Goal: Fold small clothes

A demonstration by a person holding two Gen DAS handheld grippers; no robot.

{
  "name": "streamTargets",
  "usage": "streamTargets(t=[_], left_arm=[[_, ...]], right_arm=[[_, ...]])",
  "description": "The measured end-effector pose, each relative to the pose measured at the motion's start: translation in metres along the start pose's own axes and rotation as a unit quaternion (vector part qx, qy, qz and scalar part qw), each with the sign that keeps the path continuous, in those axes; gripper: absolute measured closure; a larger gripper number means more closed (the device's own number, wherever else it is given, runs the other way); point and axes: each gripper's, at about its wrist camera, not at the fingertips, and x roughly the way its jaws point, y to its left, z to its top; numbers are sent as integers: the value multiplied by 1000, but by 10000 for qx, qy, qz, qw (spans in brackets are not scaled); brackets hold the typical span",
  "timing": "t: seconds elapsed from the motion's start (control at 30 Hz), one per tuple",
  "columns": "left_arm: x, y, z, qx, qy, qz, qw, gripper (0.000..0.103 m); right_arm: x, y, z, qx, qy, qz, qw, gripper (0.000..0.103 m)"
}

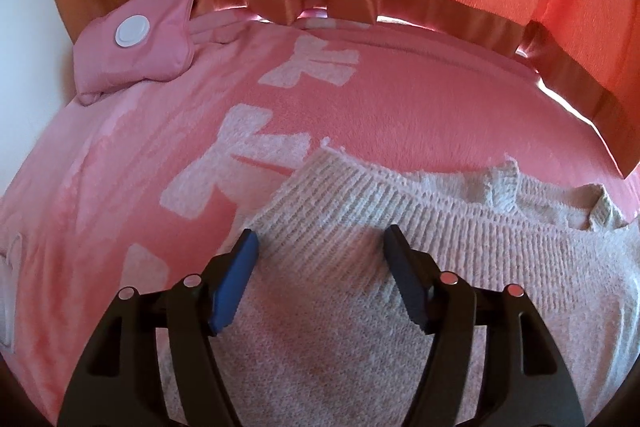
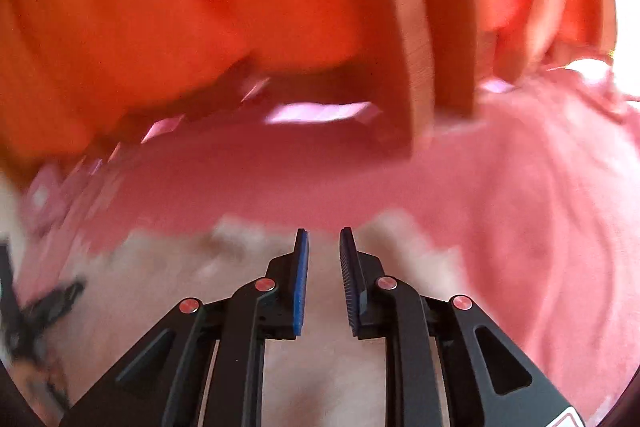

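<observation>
Judged mid-fold: left gripper (image 1: 320, 239) poised over the white knit garment (image 1: 400, 227) at lower centre on the pink blanket (image 1: 400, 99), fingers wide apart on nothing; right gripper (image 2: 323, 239) nearly together, empty; next, pinching the ribbed hem.

Right wrist view motion-blurred, pale knit garment (image 2: 328, 367) smeared, dark shape (image 2: 36, 319) at left edge unreadable
</observation>
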Motion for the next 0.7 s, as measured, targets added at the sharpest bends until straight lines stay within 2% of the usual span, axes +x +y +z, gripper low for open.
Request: streamTargets(t=[0.03, 0.07, 0.13, 0.17, 0.2, 0.27, 0.33, 0.4, 0.43, 0.47, 0.5, 0.57, 0.63, 0.67, 0.7], left_arm=[[0, 0, 0, 6, -2, 6, 10000, 40], [0, 0, 0, 11, -5, 5, 10000, 40], [0, 1, 0, 0, -11, -5, 10000, 40], [-1, 1, -1, -19, -21, -12, 10000, 40], [-2, 1, -1, -41, -33, -21, 10000, 40], [-8, 3, -2, -117, -75, -92, 9999, 40], [-17, 4, -4, -162, -136, -165, 9996, 40], [-27, 6, -7, -194, -204, -250, 9993, 40], [-36, 10, -10, -229, -250, -295, 9990, 40], [-41, 13, -12, -271, -285, -335, 9987, 40], [-49, 18, -13, -345, -334, -392, 9981, 40], [-64, 33, -16, -630, -456, -501, 9957, 39], [-72, 44, -21, -859, -491, -539, 9936, 37], [-74, 49, -25, -933, -484, -546, 9930, 37], [-74, 52, -29, -973, -449, -527, 9928, 37]], right_arm=[[21, 13, -7, -268, 503, -48, 9984, 85], [33, 20, -12, -431, 704, -218, 9964, 85], [26, 34, -10, -658, 382, -438, 9961, 84], [20, 37, -8, -638, 286, -332, 9970, 84], [9, 39, -5, -475, 105, 28, 9988, 84], [-6, 51, -5, -320, 20, 592, 9977, 84], [-3, 69, -13, -516, 193, 815, 9952, 84], [23, 90, -24, -889, 781, 566, 9914, 84], [31, 94, -26, -963, 868, 444, 9906, 84], [31, 100, -27, -1081, 681, 264, 9915, 84], [28, 105, -26, -1123, 612, 261, 9914, 83], [10, 109, -20, -910, 388, 838, 9916, 83], [0, 115, -19, -897, 287, 1164, 9887, 83], [1, 121, -21, -1011, 305, 1195, 9872, 83], [10, 129, -25, -1213, 482, 1035, 9860, 83]])
